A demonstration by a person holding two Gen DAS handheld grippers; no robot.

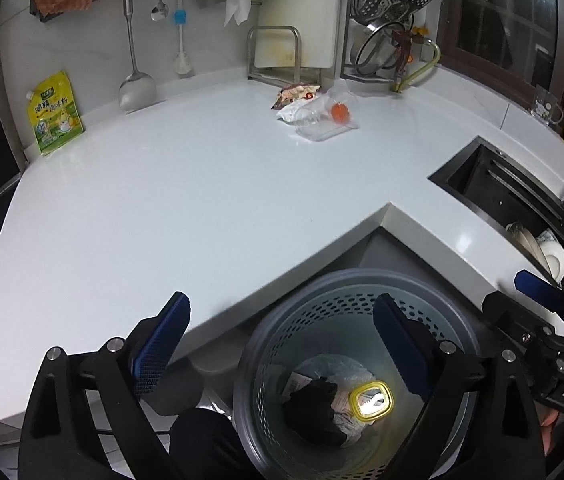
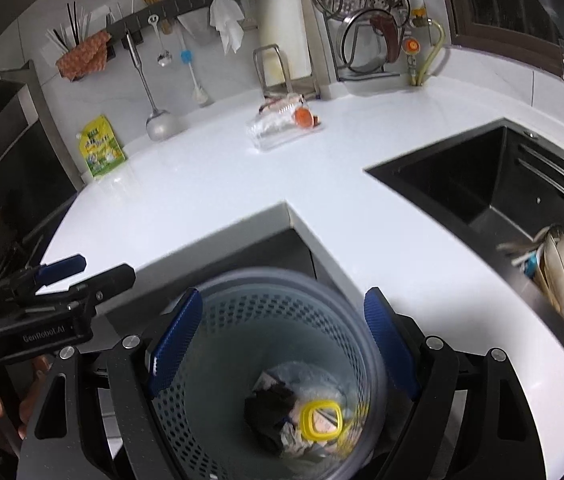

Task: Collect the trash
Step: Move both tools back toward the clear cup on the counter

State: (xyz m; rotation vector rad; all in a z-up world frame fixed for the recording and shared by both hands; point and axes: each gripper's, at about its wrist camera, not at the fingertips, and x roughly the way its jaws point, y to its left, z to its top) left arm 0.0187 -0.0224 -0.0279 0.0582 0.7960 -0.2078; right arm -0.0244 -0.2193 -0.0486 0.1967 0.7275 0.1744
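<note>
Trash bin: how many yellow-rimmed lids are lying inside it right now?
1. The yellow-rimmed lid lies at the bottom of the trash bin, on crumpled wrappers beside a black scrap. More may be buried underneath.

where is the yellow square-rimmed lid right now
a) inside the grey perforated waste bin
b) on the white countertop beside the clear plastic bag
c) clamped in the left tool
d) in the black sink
a: the yellow square-rimmed lid lies at the bottom of the grey perforated waste bin, on crumpled black and white trash, and both tools stand open and empty above it.
</note>
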